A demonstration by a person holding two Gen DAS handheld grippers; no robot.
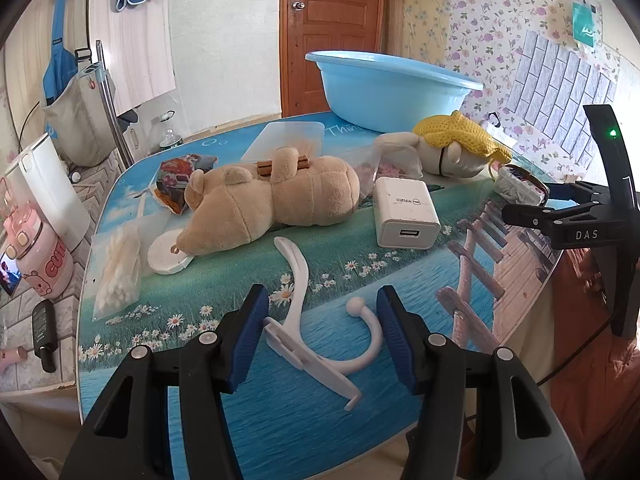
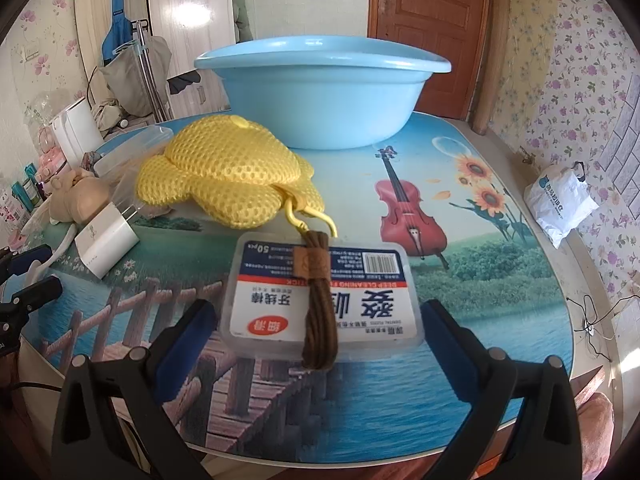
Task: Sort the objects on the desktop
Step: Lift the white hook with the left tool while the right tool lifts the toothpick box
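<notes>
- Left hand-held gripper [image 1: 322, 334]: jaws stand partly apart over the near edge of the desk [image 1: 400, 280]. A white plastic hook [image 1: 316, 344] lies flat on the desk between the blue pads; no pad visibly presses on it.
- Right hand-held gripper [image 2: 318, 346]: jaws wide apart, one pad on either side of a clear box of floss picks [image 2: 360, 304], gaps showing on both sides. The box rests on the desk with a bundle of brown cord [image 2: 320, 320] lying across its lid.
- Yellow mesh pouch [image 2: 224, 172] sits just behind the box, its yellow clip reaching toward the cord.
- Light blue basin [image 2: 320, 92] stands upright at the far side of the desk, behind the pouch.
- White charger block [image 1: 404, 212] lies near the middle of the desk, beside a tan plush toy [image 1: 272, 200] lying on its side.
- Bag of cotton swabs [image 1: 118, 276] and a white round disc [image 1: 168, 256] lie toward the left edge, near the toy's head.
</notes>
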